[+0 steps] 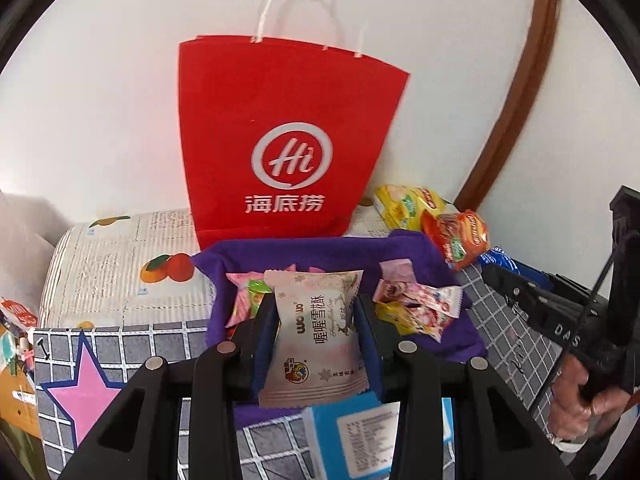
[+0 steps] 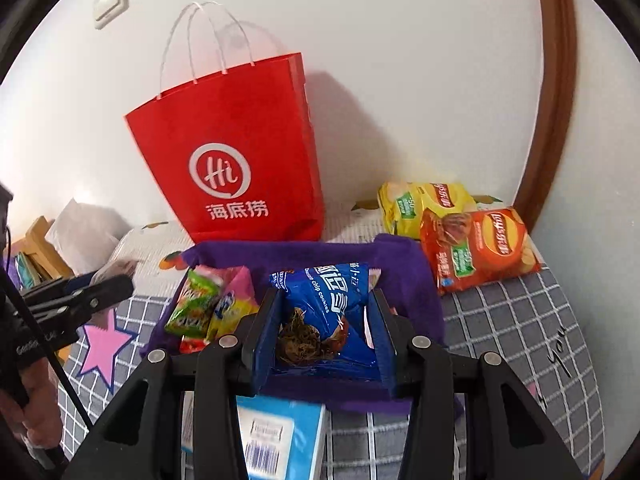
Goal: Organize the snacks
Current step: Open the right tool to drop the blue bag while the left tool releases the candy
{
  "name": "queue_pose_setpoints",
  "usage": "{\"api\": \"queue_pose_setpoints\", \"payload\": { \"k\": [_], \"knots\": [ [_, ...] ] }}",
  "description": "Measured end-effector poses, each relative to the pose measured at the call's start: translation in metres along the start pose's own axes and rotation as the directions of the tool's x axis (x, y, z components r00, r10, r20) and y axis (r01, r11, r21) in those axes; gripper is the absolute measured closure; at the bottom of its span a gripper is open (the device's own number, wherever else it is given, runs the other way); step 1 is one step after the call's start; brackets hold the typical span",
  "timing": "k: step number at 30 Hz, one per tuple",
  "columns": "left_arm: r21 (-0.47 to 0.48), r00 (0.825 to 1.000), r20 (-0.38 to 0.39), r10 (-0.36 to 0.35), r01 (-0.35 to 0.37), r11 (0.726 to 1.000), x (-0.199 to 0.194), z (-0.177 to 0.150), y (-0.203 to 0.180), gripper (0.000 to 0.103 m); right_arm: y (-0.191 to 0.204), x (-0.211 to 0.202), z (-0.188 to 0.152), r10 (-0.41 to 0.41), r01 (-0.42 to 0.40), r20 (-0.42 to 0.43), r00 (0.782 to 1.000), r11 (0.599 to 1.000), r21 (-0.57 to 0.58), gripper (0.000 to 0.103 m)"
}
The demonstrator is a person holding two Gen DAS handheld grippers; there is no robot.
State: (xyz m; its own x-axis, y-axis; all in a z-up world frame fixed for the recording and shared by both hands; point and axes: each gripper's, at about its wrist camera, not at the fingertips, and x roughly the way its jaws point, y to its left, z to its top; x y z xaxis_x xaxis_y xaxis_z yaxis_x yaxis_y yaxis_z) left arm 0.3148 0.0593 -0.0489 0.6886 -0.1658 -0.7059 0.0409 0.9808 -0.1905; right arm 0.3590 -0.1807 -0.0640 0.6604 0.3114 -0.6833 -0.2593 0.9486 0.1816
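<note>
Before red "Hi" bag (image 1: 280,140), left gripper (image 1: 316,320) clamping pale, seemingly "wowo" packet (image 1: 316,332), right gripper (image 2: 324,320) clamping blue "chip cookies" pack (image 2: 324,312).

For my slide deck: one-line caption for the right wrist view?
Right tool grips a blue cookie packet over the purple cloth, red bag behind.

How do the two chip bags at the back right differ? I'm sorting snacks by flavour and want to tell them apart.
The yellow chip bag is yellow and lies farther back, by the wall; the orange chip bag is orange-red and lies nearer. The orange one overlaps the yellow one's front edge, so the yellow bag is partly hidden while the orange shows whole. Both carry the same round brand logo and a green label, and both lie flat, untouched by either tool.
</note>
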Motion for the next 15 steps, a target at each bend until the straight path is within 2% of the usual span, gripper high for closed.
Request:
{"api": "queue_pose_setpoints", "payload": {
  "k": [8, 15],
  "knots": [
    [-0.049, 0.999, -0.033, -0.003, 0.002, 0.999, 0.034, 0.008, 0.016, 0.067, -0.004, 0.047, 0.017, 0.024, -0.024, -0.043, 0.999, 1.000, -0.001, 0.060],
    [-0.044, 0.997, -0.049, -0.055, 0.053, 0.998, 0.058, 0.011, 0.003, 0.067, -0.011, 0.095, 0.011, 0.041, -0.040, -0.158, 0.987, 0.999, 0.011, 0.060]
  ]
}}
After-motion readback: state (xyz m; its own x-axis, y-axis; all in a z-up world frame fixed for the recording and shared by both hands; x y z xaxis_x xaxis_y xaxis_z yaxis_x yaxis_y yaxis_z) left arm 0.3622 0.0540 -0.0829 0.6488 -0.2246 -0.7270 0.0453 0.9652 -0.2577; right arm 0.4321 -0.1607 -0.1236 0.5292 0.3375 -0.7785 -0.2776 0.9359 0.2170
